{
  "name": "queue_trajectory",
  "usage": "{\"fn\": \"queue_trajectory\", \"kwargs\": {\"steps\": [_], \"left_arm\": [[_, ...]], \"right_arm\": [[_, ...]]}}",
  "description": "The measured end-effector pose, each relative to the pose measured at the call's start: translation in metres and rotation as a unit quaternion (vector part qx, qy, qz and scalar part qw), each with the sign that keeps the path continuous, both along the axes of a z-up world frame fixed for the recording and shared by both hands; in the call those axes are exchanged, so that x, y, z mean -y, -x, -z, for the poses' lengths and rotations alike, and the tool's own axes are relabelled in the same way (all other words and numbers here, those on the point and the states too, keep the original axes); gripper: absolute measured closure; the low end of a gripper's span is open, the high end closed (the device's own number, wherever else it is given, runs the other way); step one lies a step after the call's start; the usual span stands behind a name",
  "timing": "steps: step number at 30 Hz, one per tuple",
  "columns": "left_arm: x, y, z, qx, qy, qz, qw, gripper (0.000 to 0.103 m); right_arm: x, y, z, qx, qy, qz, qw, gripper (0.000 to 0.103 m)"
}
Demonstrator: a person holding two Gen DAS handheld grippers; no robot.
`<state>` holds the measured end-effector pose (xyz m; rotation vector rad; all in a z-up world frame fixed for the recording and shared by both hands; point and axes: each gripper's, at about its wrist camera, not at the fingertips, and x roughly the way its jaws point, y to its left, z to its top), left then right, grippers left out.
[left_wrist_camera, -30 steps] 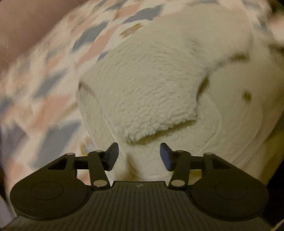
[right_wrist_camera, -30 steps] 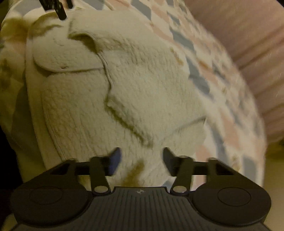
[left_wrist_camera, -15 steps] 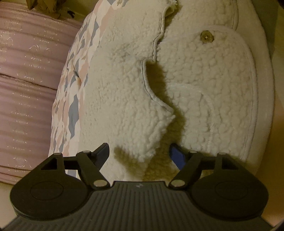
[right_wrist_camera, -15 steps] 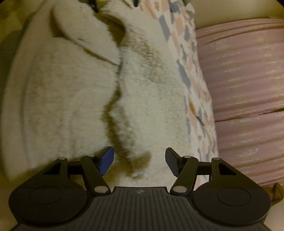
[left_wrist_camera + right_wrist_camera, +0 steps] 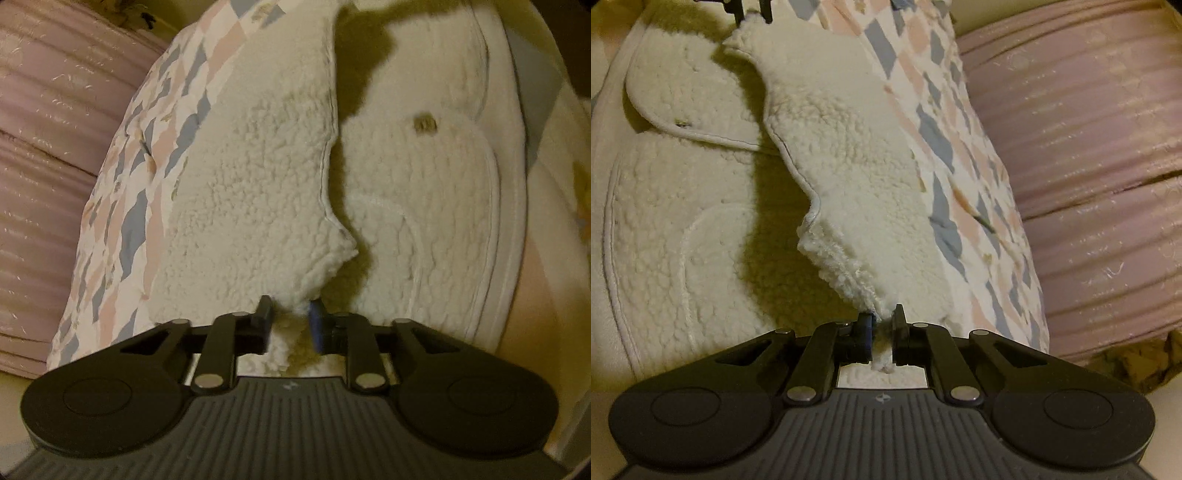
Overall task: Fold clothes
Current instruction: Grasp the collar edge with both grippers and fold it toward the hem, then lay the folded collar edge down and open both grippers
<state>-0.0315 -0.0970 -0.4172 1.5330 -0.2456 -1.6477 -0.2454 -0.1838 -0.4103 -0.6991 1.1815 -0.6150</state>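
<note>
A cream fleece garment (image 5: 258, 192) lies on a patterned bedspread; it also fills the right wrist view (image 5: 857, 177). Its front flap is raised and stretched between both grippers, above the lower layer with a button (image 5: 424, 123). My left gripper (image 5: 290, 321) is shut on one corner of the flap's edge. My right gripper (image 5: 882, 332) is shut on the other corner of the same edge. The left gripper's fingertips (image 5: 738, 7) show at the top of the right wrist view, pinching the far corner.
The bedspread (image 5: 122, 206) has pink, grey and white diamond patches and also shows in the right wrist view (image 5: 945, 155). A ribbed mauve padded surface (image 5: 1089, 166) borders it, seen too in the left wrist view (image 5: 48, 155).
Both grippers went from open beside the flap to shut on its edge corners. The flap has been lifted and pulled taut between them.
</note>
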Motion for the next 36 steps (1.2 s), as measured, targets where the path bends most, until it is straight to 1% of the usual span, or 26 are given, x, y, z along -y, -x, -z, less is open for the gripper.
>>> {"fn": "queue_trajectory", "kwargs": {"steps": [2,4,5,6,7,8,9,10,13,15,18,21,23,26,29,32,34,36], "left_arm": [[-0.009,0.004,0.016,0.026,0.016,0.025,0.9992,0.062],[-0.012,0.009,0.028,0.047,0.036,0.048,0.9971,0.062],[-0.013,0.011,0.030,0.050,0.043,0.054,0.9963,0.062],[-0.012,0.011,0.030,0.049,0.047,0.056,0.9961,0.064],[-0.011,0.009,0.028,0.044,0.045,0.052,0.9966,0.068],[-0.009,0.007,0.024,0.036,0.043,0.046,0.9973,0.080],[-0.007,0.005,0.019,0.029,0.041,0.040,0.9980,0.087],[-0.005,0.003,0.014,0.023,0.043,0.033,0.9983,0.090],[0.003,-0.004,-0.013,-0.020,0.042,0.000,0.9989,0.091],[0.001,-0.006,-0.028,-0.035,0.044,-0.009,0.9984,0.092],[-0.020,-0.002,-0.036,-0.039,0.030,0.006,0.9988,0.092],[-0.054,0.006,-0.030,-0.039,0.001,0.023,0.9990,0.092],[-0.070,0.011,-0.019,-0.033,-0.013,0.025,0.9991,0.092],[-0.082,0.015,-0.003,-0.023,-0.023,0.019,0.9993,0.092],[-0.082,0.013,0.002,-0.024,-0.022,0.004,0.9995,0.092],[-0.083,0.017,0.010,-0.018,-0.027,0.001,0.9995,0.092],[-0.085,0.021,0.014,-0.011,-0.029,0.000,0.9995,0.092],[-0.087,0.022,0.008,-0.011,-0.035,-0.008,0.9993,0.090]], "right_arm": [[0.000,-0.001,0.012,-0.019,0.002,-0.005,1.000,0.094],[-0.005,-0.002,0.027,-0.043,0.017,-0.019,0.999,0.091],[-0.008,-0.002,0.034,-0.056,0.026,-0.027,0.998,0.085],[-0.011,-0.002,0.042,-0.068,0.035,-0.035,0.996,0.083],[-0.012,-0.003,0.046,-0.072,0.042,-0.041,0.996,0.083],[-0.011,-0.004,0.045,-0.065,0.041,-0.039,0.996,0.088],[-0.009,-0.005,0.043,-0.055,0.037,-0.035,0.997,0.096],[-0.007,-0.006,0.040,-0.046,0.034,-0.031,0.998,0.096],[-0.001,-0.005,0.024,-0.017,0.021,-0.024,0.999,0.097],[-0.001,-0.001,0.010,-0.008,0.022,-0.023,0.999,0.098],[-0.014,0.013,-0.016,-0.001,0.023,-0.023,0.999,0.098],[-0.043,0.028,-0.032,-0.003,0.004,-0.029,1.000,0.098],[-0.068,0.035,-0.033,-0.008,-0.019,-0.033,0.999,0.098],[-0.096,0.037,-0.021,-0.018,-0.050,-0.030,0.998,0.098],[-0.105,0.033,-0.011,-0.015,-0.062,-0.013,0.998,0.098],[-0.108,0.031,-0.003,-0.017,-0.062,-0.005,0.998,0.097],[-0.110,0.028,0.008,-0.045,-0.067,-0.008,0.997,0.094],[-0.113,0.026,0.016,-0.070,-0.073,-0.013,0.995,0.084]]}}
